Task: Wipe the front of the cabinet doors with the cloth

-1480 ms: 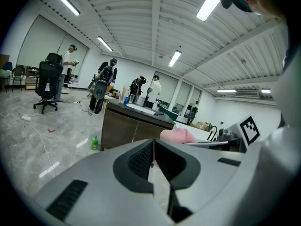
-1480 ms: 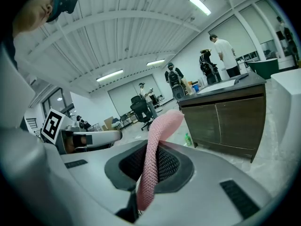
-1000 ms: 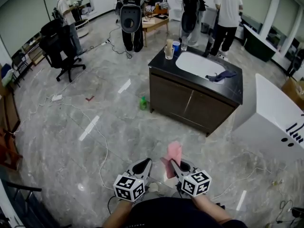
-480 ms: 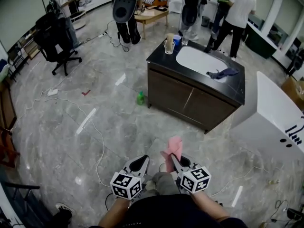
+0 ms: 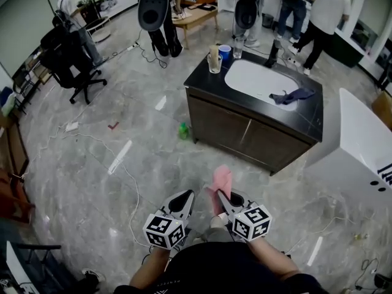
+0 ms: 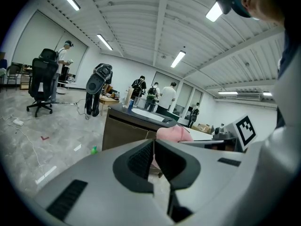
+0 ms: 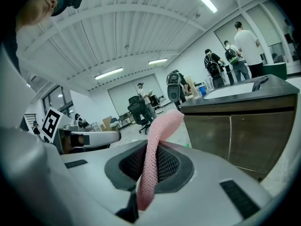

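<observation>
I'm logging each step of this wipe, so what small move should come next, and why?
Probably step forward and carry the right gripper toward the cabinet doors. Its jaws are shut on the pink cloth, so the cloth is ready, but the doors stand well ahead of it, not yet touched.

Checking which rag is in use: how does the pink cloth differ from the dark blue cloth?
The pink knitted cloth is clamped in the right gripper, short of the dark brown cabinet; the dark blue cloth lies crumpled at the white basin's edge, untouched. The pink cloth is pale, the blue cloth nearly black. Both are soft rags.
</observation>
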`<state>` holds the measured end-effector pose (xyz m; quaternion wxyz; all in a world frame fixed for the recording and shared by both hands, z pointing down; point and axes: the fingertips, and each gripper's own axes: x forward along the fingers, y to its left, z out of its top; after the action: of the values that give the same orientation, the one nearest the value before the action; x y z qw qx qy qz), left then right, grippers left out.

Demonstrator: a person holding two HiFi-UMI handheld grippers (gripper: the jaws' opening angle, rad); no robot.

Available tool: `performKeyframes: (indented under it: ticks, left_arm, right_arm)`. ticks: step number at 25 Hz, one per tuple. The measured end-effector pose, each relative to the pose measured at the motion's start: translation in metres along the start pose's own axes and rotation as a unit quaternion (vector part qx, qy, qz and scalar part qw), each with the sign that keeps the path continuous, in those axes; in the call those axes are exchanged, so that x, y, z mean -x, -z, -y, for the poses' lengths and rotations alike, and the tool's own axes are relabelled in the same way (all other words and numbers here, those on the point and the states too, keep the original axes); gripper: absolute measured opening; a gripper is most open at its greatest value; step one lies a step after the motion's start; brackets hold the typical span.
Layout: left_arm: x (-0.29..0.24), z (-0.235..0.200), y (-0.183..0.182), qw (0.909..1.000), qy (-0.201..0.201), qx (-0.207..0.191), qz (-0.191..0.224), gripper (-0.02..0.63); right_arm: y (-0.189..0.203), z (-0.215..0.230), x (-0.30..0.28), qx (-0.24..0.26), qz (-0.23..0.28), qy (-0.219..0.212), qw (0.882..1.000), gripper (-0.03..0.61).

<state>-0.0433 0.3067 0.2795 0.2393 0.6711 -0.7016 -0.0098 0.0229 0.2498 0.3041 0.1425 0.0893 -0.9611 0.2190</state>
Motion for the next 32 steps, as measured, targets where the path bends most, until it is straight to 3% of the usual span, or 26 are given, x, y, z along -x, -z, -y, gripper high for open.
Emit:
performKeyframes:
  ticks: [13, 24, 32]
  left_arm:
    - [-0.069, -0.007, -0.025, 0.9999, -0.007, -0.008, -0.007, 0.017]
    - [-0.101, -0.005, -0.039, 0.9995, 0.017, -0.023, -0.012, 0.017]
    - [-0.125, -0.026, -0.055, 0.998, 0.055, -0.028, -0.015, 0.017]
  right_arm:
    - [-0.024, 0.05, -0.026, -0.011, 0.0, -0.018, 1.0, 0.044]
    - [-0.037, 0.077, -0.028, -0.023, 0.019, 0.006, 1.0, 0.044]
    - [-0.048, 0.091, -0.051, -0.027, 0.027, 0.044, 0.998, 0.044]
